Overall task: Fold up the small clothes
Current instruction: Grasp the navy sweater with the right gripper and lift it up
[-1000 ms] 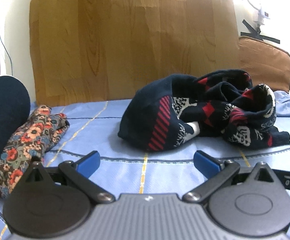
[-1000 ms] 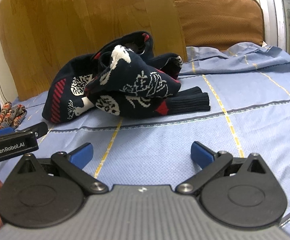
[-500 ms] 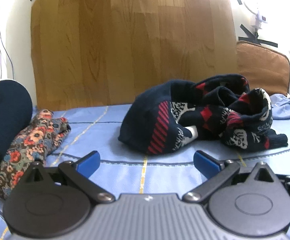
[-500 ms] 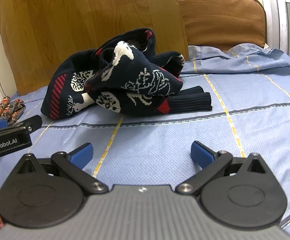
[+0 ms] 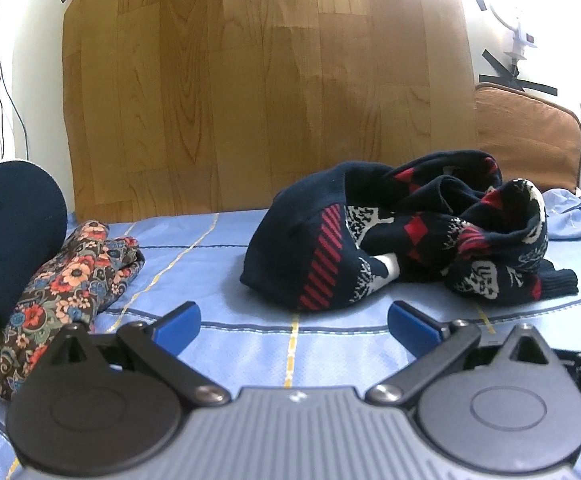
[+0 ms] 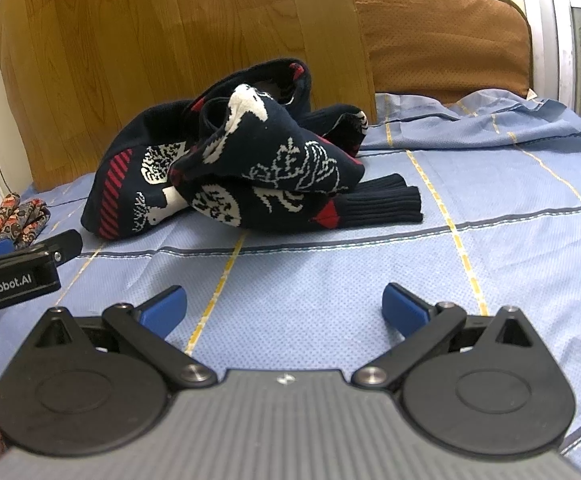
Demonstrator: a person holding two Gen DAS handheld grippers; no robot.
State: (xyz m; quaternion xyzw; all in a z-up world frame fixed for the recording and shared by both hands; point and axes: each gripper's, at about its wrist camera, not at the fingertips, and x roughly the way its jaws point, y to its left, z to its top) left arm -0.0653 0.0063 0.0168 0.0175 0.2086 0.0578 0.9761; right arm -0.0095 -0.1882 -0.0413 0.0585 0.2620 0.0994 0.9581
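In the left wrist view, the left claw (image 5: pixel 293 322) is hovering wide open and empty over the blue bed sheet (image 5: pixel 218 264), with the crumpled navy patterned sweater (image 5: pixel 394 236) lying at about 1 o'clock from it, apart from both blue fingertips (image 5: pixel 178 322). At 9 o'clock a floral garment (image 5: pixel 70 280) is lying beside a dark blue bundle (image 5: pixel 6 232), and the wooden board (image 5: pixel 266 80) is standing behind everything. In the right wrist view, the right claw (image 6: pixel 284 310) is likewise gaping with nothing in it, the sweater sitting at 11 o'clock with its ribbed cuff (image 6: pixel 386 204) pointing toward 1 o'clock. Because the sweater is bunched in overlapping layers, a pinch now would probably be catching several layers or an inner fold instead of one edge, so lifting could be dragging the heap rather than spreading it. Only this view is showing the cuff fully, the brown cushion (image 6: pixel 446 40) whole, and the other tool's labelled body at 9 o'clock; only the left view is showing the dark bundle clearly.
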